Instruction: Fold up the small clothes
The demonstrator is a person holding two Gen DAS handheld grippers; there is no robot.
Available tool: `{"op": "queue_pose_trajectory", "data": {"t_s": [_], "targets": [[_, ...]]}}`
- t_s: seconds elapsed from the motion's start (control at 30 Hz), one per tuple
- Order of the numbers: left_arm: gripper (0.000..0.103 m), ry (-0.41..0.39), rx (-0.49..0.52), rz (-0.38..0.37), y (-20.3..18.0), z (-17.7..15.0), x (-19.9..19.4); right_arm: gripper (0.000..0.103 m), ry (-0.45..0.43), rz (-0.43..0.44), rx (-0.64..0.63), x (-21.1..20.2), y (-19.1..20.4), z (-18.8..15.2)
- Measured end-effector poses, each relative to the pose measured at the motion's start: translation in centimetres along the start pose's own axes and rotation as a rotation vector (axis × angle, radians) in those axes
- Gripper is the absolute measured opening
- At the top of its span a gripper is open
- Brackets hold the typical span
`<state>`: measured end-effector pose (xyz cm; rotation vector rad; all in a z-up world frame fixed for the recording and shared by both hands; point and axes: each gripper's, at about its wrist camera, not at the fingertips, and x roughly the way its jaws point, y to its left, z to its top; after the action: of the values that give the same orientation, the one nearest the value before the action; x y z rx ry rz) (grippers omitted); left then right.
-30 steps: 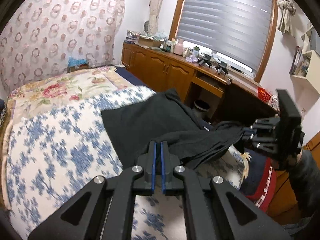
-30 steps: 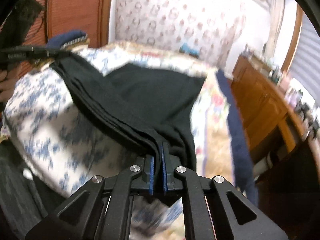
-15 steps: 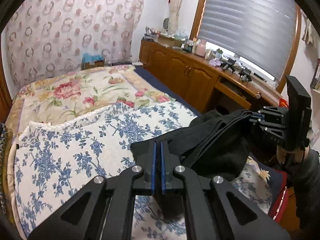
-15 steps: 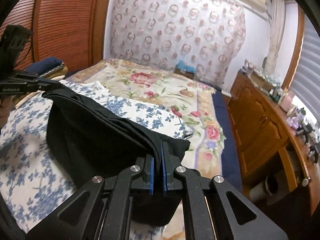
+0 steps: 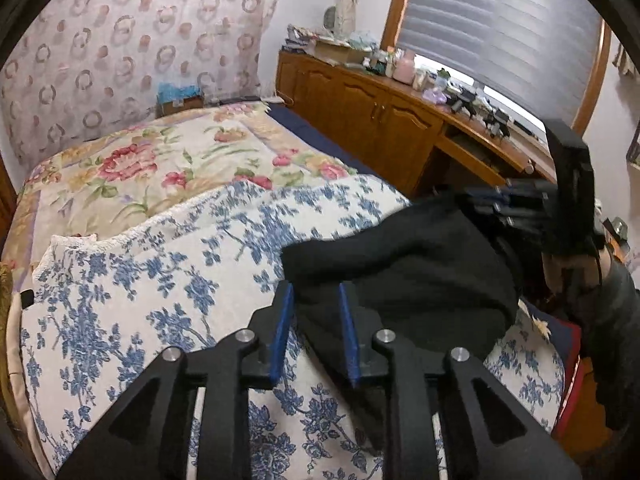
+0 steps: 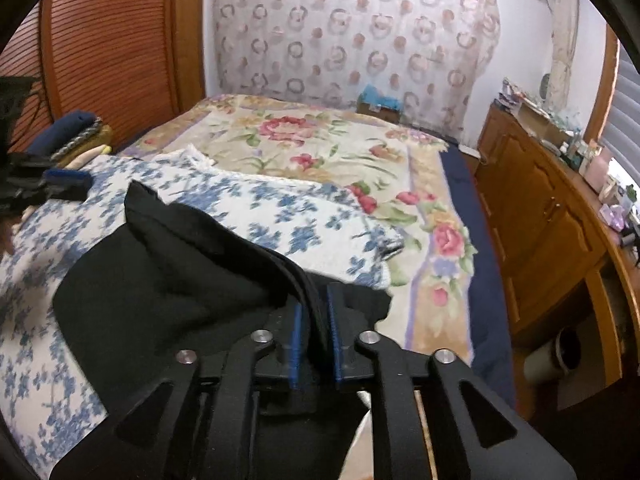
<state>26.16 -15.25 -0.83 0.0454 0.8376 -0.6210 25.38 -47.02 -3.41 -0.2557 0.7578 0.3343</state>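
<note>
**Both grippers letting go of the black garment after a fold**

The left gripper (image 5: 316, 328) has just been opening; its blue pads (image 5: 282, 332) now stand apart, and a strip of the black garment (image 5: 416, 276) lies loosely between them without being pressed. The rest of the cloth is heaped just ahead of this gripper and to its right, on the blue-flowered quilt (image 5: 132, 300).

The right gripper (image 6: 316, 340) has also just been opening. A thick folded edge of the garment (image 6: 168, 280) passes between its pads, but a gap shows on the left side, so I judge it as released and not clamped. From this gripper the cloth spreads ahead and to the left, and some of it hangs below the fingers.

The garment looks light, soft and quite limp. It bunches and sags in several layers, so it will not keep a shape by itself. I think it is not slippery on the quilt. The best place to take hold is a corner or the thick doubled edge, gripping all layers together; a pinch in the middle would only lift a hump. The heap looks still uneven, so some smoothing is probably needed.
</note>
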Motion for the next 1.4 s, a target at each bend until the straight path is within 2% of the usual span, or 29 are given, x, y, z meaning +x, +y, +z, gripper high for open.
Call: {"op": "queue_pose_trajectory", "data": {"t_s": [0.07,0.17,0.3,0.37,0.57,0.83,0.93,1.0,1.07,1.4], "targets": [[0.024,0.024,0.012,-0.002,-0.2,-0.2,0.9,0.032,-0.012,-0.044,0.020,0.3,-0.6,0.8],[0.025,0.054,0.017,-0.001,-0.2,-0.4,2.3,0.038,-0.028,-0.092,0.056,0.1,-1.6,1.5],[0.026,0.087,0.012,0.002,0.1,-0.6,3.8,0.054,-0.066,-0.083,0.117,-1.5,-2.7,1.7],[0.026,0.100,0.007,0.002,0.2,-0.5,4.5,0.057,-0.064,-0.078,0.139,-2.3,-3.0,1.2],[0.028,0.117,0.000,0.001,0.7,-0.5,5.6,0.058,-0.037,-0.053,0.195,-3.8,-2.5,-1.7],[0.034,0.145,-0.032,-0.027,1.0,-0.6,7.4,0.060,0.063,0.000,0.260,-1.6,-2.4,-5.3],[0.035,0.145,-0.039,-0.033,1.0,-0.6,7.6,0.064,0.078,0.001,0.276,-0.9,-2.5,-5.7],[0.036,0.144,-0.050,-0.043,1.2,-0.6,7.7,0.072,0.086,0.002,0.296,-0.5,-2.7,-5.9],[0.036,0.139,-0.059,-0.049,1.4,-0.6,7.8,0.076,0.090,0.023,0.330,0.0,-3.2,-6.2],[0.036,0.130,-0.084,-0.078,1.9,-0.3,8.0,0.075,0.089,0.178,0.381,1.9,-3.3,-5.8]]}}
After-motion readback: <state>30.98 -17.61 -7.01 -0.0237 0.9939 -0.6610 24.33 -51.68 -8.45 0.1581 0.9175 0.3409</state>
